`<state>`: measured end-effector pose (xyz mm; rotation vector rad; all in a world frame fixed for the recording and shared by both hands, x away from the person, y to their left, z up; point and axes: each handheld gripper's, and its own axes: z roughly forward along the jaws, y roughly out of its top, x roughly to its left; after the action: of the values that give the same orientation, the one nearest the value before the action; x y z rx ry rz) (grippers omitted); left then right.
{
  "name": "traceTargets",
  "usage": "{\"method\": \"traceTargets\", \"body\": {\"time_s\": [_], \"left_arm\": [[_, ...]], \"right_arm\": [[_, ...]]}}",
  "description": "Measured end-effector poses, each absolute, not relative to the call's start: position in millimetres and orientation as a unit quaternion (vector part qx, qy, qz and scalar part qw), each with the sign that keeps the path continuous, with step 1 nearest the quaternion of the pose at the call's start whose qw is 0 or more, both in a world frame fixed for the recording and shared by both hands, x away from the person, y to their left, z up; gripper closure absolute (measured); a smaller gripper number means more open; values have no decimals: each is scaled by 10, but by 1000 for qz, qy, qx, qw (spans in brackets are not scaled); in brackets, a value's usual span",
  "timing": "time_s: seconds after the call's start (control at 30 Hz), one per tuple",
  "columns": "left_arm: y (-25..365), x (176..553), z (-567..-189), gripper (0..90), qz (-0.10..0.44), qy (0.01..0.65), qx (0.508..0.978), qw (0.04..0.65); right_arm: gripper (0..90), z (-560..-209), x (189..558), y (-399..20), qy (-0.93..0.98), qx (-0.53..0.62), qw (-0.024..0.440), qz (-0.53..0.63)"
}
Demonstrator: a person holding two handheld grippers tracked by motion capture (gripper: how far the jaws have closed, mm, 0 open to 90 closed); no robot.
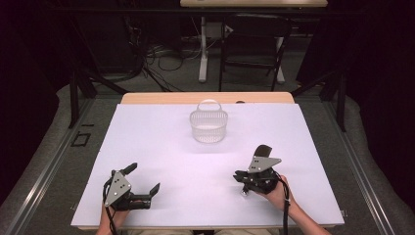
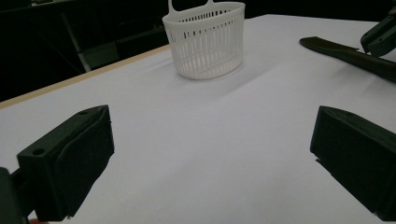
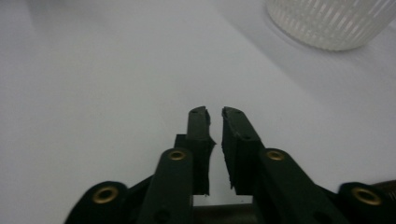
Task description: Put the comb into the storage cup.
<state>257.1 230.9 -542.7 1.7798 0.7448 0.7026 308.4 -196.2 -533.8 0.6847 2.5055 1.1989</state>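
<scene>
Since nothing else sits on the white table cover [image 1: 161,147], the white slotted basket [image 1: 209,125] is the thing both tools face, and what matters is how it lies from each set of jaws. Basket stands upright near the far edge of the cover, about mid-width, handle loop up at its far rim; looks empty, tho its floor is hard to read. Right gripper [image 1: 250,172] is on the near side of the basket, a bit to its right, and is the closer of the two. Its jaws are nearly closed w/ a thin gap and nothing between them; in the right gripper view the basket [image 3: 334,21] sits ahead and off to the upper right of the tips, so the tool isn't aimed at it. Left gripper [image 1: 142,178] is near-left of the basket and well apart from it, jaws spread wide, nothing held; in the left gripper view the basket [image 2: 205,39] lies ahead, roughly centred betw. the two pads. Judgement: right arm has the shorter reach but must swing toward the basket; left is already lined up, though farther off.
</scene>
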Motion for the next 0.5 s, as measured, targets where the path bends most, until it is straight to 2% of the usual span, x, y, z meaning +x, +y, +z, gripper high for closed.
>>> {"method": "traceTargets", "body": {"time_s": [0.03,0.07,0.5], "left_arm": [[2309,2572,-5427,0,293,310,742,517],[2311,2574,-5428,0,292,311,742,517],[2310,2576,-5432,0,292,313,744,513]], "right_arm": [[864,-5338,3084,-1962,867,237,140,415],[900,-5340,3071,-1963,872,234,144,406],[900,-5412,3054,-1984,888,249,136,362]]}}
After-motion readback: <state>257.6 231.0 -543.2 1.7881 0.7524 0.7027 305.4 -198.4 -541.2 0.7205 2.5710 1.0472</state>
